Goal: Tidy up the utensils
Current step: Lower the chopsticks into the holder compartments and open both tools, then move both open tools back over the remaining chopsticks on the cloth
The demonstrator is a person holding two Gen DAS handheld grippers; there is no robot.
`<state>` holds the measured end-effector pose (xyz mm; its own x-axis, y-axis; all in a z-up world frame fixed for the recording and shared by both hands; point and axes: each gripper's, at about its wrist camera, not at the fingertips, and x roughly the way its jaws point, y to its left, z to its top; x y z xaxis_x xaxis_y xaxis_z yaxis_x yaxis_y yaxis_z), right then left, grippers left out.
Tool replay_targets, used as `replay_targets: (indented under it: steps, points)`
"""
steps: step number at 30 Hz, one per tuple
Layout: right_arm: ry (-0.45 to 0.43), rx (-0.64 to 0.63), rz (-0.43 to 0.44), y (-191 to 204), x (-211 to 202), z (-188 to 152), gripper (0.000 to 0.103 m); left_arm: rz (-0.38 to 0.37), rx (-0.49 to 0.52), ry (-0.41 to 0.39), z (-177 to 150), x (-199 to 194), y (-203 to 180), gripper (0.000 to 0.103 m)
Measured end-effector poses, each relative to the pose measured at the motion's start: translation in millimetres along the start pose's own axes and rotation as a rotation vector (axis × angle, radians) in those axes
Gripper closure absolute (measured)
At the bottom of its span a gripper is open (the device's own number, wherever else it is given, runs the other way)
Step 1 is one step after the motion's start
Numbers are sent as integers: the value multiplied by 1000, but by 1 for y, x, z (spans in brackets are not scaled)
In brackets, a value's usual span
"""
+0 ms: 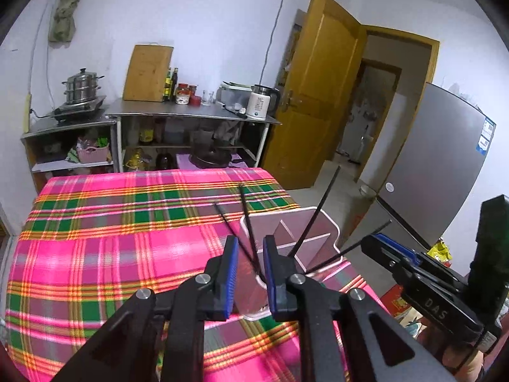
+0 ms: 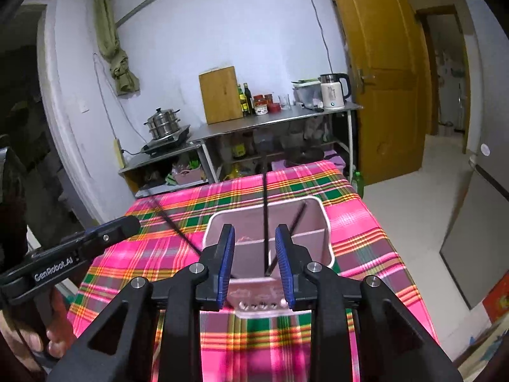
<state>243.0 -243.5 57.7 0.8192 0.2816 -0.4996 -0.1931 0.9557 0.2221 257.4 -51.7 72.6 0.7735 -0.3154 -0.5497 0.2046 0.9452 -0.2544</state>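
You're holding both tongs over the counter [image 1: 95,222], which is wearing a pink, green and orange checked cloth.

The pink holder [image 2: 267,222] is sitting on the cloth near the right edge of the counter. It's got walls inside that are splitting it into boxes. Black chopsticks [image 1: 313,210] are standing in it, leaning out diff ways. In the left wrist view you're seeing four sticks fanning out: two tipping left, two tipping right.

Your left tongs [image 1: 250,273] are hanging wide apart just above the near left corner of the holder, w/ two sticks showing in the gap. They aren't pinching anything.

Your right tongs [image 2: 255,264] are spread apart too, right over the near side of the holder. One stick [image 2: 265,222] is standing almost straight up between the blue pads [image 2: 283,264], but the pads aren't touching it.

In the right wrist view the left tongs are poking in from the left, near one slanting stick.

Far behind, a steel shelf [image 1: 191,114] is carrying a kettle [image 1: 262,102], a cutting board [image 1: 148,73] & a steamer pot [image 1: 82,87].
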Motion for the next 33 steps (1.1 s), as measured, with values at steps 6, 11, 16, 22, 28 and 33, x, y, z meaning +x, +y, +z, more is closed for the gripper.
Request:
replay_targets:
  steps: [6, 11, 16, 22, 28, 33]
  points:
    - [-13, -46, 21, 22, -27, -31, 76, 55, -7, -12, -30, -32, 7, 88]
    - [-10, -82, 30, 41, -45, -59, 76, 87, -16, -13, -59, -59, 12, 88]
    - [10, -101, 62, 58, -63, -87, 76, 122, -19, -4, -88, -81, 15, 88]
    - [43, -150, 101, 81, -74, -114, 75, 147, -24, 26, -123, -99, 26, 88]
    - [58, -164, 109, 90, -84, -137, 75, 174, -41, 42, -153, -117, 39, 88]
    - [105, -150, 111, 91, -80, -157, 75, 186, -39, 47, -175, -130, 43, 88]
